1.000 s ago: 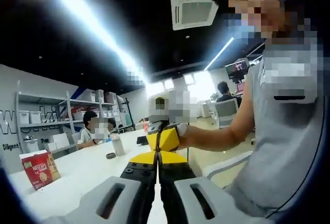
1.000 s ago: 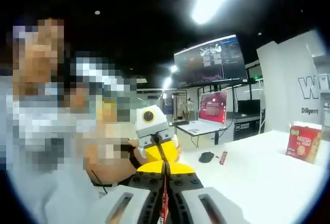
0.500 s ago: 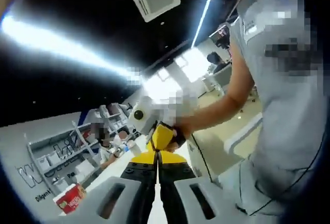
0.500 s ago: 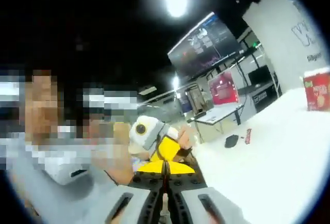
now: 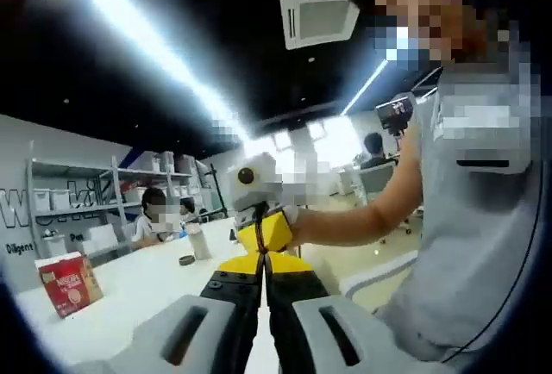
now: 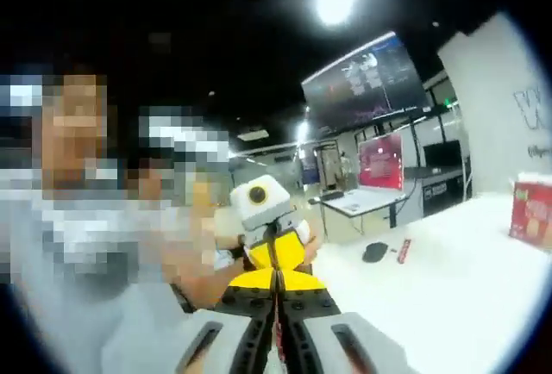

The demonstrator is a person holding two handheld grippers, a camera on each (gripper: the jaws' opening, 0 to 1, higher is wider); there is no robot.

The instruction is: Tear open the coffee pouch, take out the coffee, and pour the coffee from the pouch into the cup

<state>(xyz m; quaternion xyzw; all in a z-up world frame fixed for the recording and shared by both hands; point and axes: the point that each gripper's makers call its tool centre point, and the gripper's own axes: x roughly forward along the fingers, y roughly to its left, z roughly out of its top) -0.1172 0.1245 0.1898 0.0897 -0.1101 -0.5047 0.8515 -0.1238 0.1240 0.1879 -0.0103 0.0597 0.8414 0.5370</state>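
In the right gripper view a thin red coffee pouch stands edge-on, pinched between the closed jaws of the right gripper. The left gripper meets it tip to tip, jaws pressed together, apparently on the same pouch, both raised above the white table. A red Nescafé box stands near the table's far corner. The person's forearm reaches in level.

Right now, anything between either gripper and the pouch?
Nothing visible. The left gripper and right gripper meet tip to tip, jaws closed. A thin strip pinched in the right one's jaws may be the pouch; too thin to tell.
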